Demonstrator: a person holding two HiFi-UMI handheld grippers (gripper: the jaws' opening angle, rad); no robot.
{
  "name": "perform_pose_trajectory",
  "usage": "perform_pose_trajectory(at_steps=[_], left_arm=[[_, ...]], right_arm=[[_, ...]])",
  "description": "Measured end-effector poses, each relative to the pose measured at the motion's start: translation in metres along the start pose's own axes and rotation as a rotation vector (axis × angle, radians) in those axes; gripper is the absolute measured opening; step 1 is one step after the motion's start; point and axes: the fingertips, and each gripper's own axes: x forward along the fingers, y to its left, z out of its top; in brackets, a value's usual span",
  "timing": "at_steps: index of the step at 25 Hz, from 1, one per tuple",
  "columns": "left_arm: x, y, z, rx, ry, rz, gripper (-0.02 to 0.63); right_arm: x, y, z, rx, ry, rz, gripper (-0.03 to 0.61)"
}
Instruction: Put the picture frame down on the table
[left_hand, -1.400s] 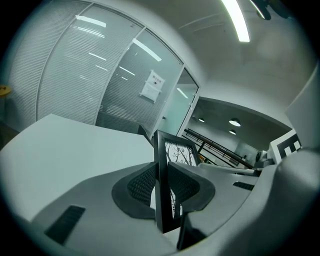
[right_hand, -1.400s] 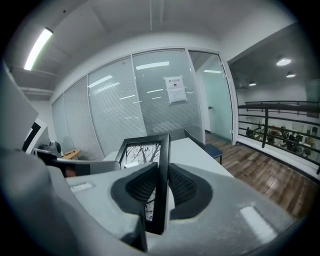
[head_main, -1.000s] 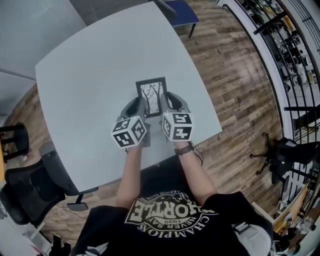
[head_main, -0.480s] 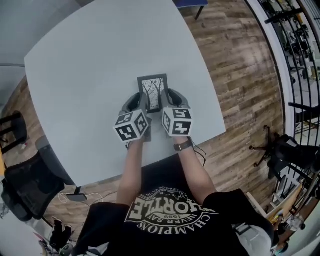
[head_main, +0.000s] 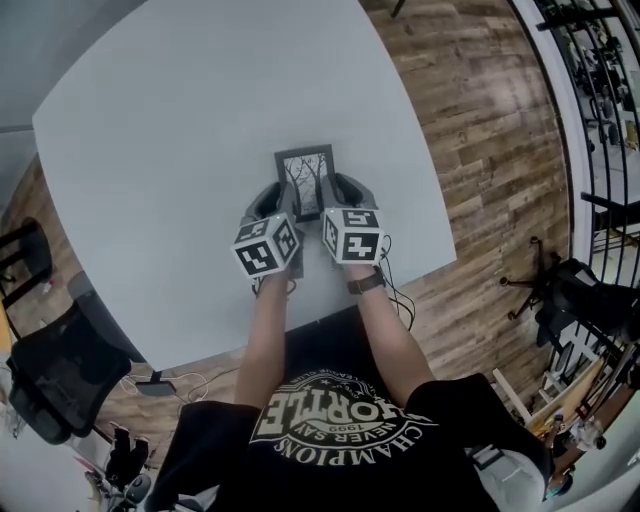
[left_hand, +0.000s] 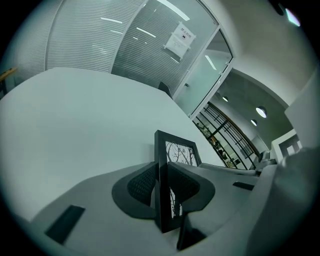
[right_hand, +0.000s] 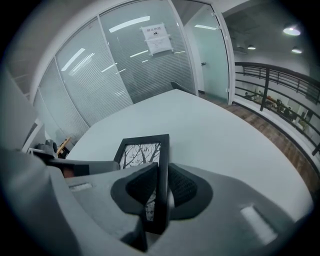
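A small black picture frame with a bare-tree print is held over the white table near its front right part. My left gripper is shut on the frame's left edge. My right gripper is shut on its right edge. In the left gripper view the frame stands edge-on between the jaws, and the right gripper view shows its picture side tilted up. Whether its lower edge touches the tabletop is hidden by the grippers.
The table's front edge lies just behind my wrists. Black office chairs stand at the left, wooden floor at the right. Glass partition walls rise beyond the table's far side.
Both grippers and the frame keep the same hold. The head camera has shifted, so the table fills more of the view; the frame sits slightly higher in the picture.
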Motion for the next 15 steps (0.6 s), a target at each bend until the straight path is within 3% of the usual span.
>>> perform_pose_trajectory(at_steps=[15], left_arm=[[0.016, 0.015, -0.016, 0.004, 0.041, 0.014, 0.081]], right_arm=[[0.016, -0.002, -0.017, -0.018, 0.017, -0.042, 0.064]])
